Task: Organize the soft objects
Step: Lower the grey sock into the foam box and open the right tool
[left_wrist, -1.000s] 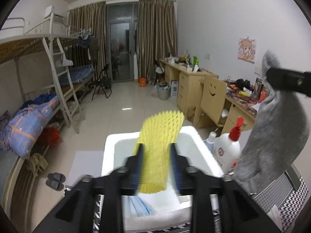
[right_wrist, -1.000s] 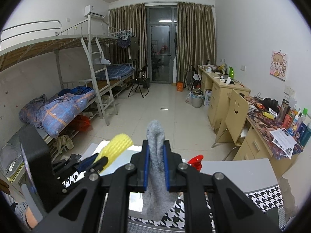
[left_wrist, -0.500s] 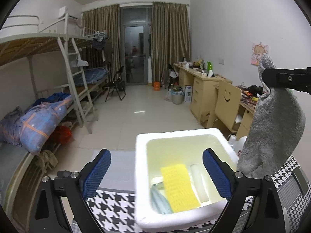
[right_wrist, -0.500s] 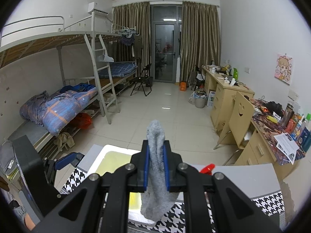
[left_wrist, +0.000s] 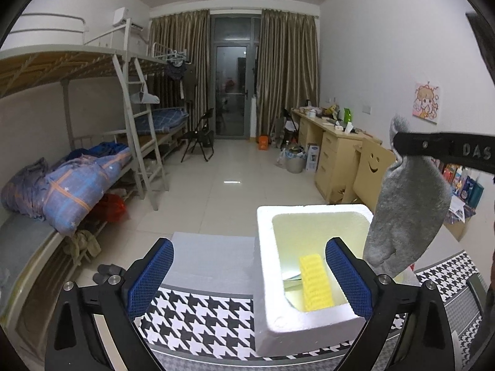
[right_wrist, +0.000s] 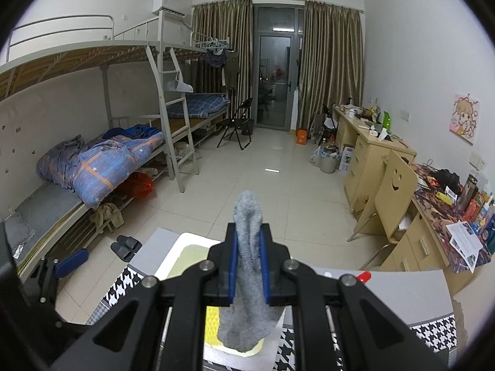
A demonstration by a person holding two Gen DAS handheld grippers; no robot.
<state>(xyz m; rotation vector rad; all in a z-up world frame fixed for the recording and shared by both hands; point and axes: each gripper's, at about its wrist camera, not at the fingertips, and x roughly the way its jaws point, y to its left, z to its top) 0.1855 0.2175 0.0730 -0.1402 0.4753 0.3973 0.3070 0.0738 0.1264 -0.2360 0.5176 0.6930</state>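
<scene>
Right gripper (right_wrist: 248,259) is pinching a grey sock (right_wrist: 246,303), blue pads pressed onto its upper part, the toe end hanging limp below. From the left wrist view that sock (left_wrist: 405,213) dangles at about three o'clock, just above the right rim of the white foam box (left_wrist: 269,281). Left gripper (left_wrist: 247,281) is spread wide and carrying nothing, its blue pads (left_wrist: 148,278) framing the box from the near side.

Down inside the box, a yellow foam net sleeve (left_wrist: 315,281) lies flat on the floor at roughly five o'clock of the opening, with something pale beside it that is too hidden to name. The box sits on a houndstooth cloth (left_wrist: 198,315) covering the tabletop. A red spray-bottle cap (right_wrist: 362,276) pokes up at about four o'clock in the right wrist view.

Judging by this, the sock is the item in hand and its drop-off is the step under way. Next move looks like carrying the sock toward nine o'clock until it hangs over the box's opening, lowering it, then parting the fingers. The risk: limp fabric draping over the rim instead of falling inside.
</scene>
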